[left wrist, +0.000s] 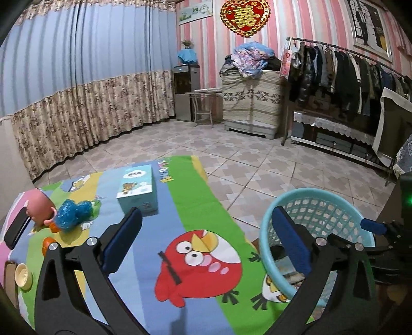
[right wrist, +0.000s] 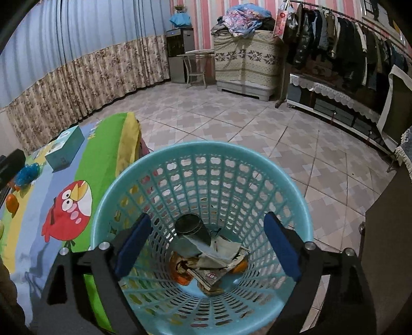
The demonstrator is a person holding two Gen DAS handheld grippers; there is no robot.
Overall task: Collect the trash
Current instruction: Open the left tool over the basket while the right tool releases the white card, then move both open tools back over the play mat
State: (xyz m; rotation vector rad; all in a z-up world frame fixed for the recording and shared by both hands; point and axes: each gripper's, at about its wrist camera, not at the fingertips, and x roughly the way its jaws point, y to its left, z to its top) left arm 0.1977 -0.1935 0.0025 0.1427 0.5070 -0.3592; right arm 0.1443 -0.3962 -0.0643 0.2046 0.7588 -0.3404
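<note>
Right gripper (right wrist: 207,251) is held over the turquoise mesh basket (right wrist: 293,180), jaws spread wide, nothing clamped. Trash sits at the basket bottom: a dark cylindrical can (right wrist: 189,226) lying tilted, crumpled wrappers (right wrist: 219,260) beneath and beside it. A red logo is seen on one wrapper; text too small to be read.

Left gripper (left wrist: 206,250) is held above the cartoon-bird mat (left wrist: 200,257), jaws also wide apart and empty. The basket (left wrist: 270,219) is seen just right of it, at the mat's edge.

Farther left on the mat: a cream lid-like disc (left wrist: 22,277), orange peel pieces (left wrist: 48,244), a crumpled blue plastic bag (left wrist: 73,212), a pink toy (left wrist: 41,206), a black phone-like slab (left wrist: 16,226). Beyond these stands a light blue tissue box (left wrist: 139,188), printed with a bear and small characters that cannot be read.

Far wall: a red heart ornament (left wrist: 244,16) bearing a gold double-happiness character, and a clothes rack (left wrist: 347,69) to its right.
</note>
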